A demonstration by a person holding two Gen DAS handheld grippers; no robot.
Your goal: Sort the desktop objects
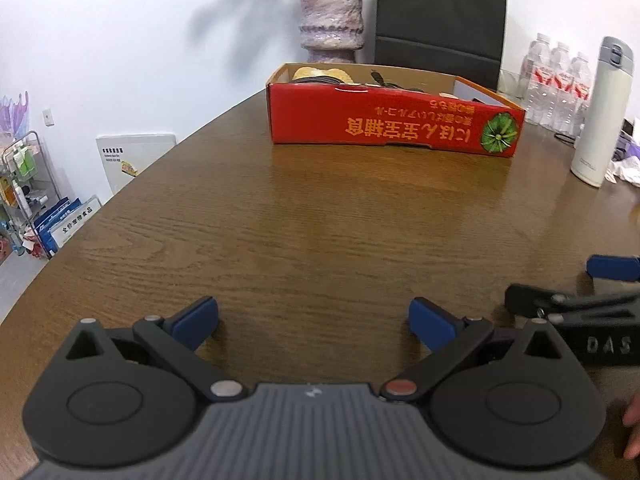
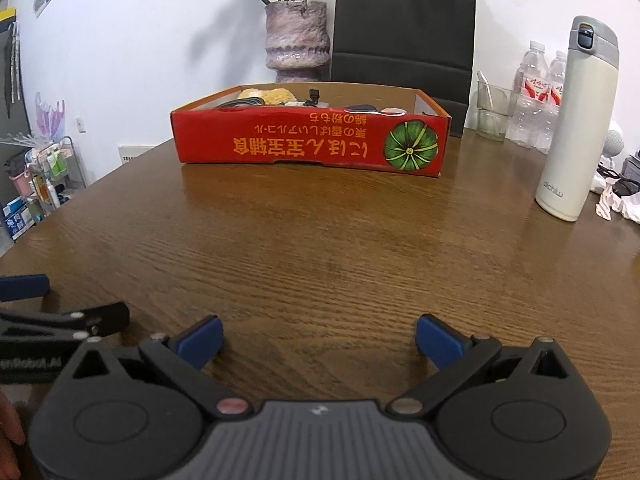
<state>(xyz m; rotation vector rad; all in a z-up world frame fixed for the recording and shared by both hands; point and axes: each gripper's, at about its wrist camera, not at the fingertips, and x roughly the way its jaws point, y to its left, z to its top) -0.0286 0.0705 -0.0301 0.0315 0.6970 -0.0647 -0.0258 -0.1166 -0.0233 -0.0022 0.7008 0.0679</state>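
Note:
A shallow red cardboard box (image 1: 394,124) with orange print stands on the far part of the brown wooden table (image 1: 320,220); it also shows in the right wrist view (image 2: 308,144). Yellow items and black cables lie inside it, mostly hidden by its wall. My left gripper (image 1: 314,322) is open and empty, low over the near table. My right gripper (image 2: 320,340) is open and empty beside it. Each gripper shows at the edge of the other's view: the right gripper (image 1: 608,280) and the left gripper (image 2: 44,300).
A white thermos (image 2: 576,120) stands at the right, with water bottles (image 2: 536,92) and a glass (image 2: 492,108) behind it. A purple vase (image 2: 298,38) and a black paper bag (image 2: 404,24) stand behind the box. Crumpled white paper (image 2: 616,204) lies far right.

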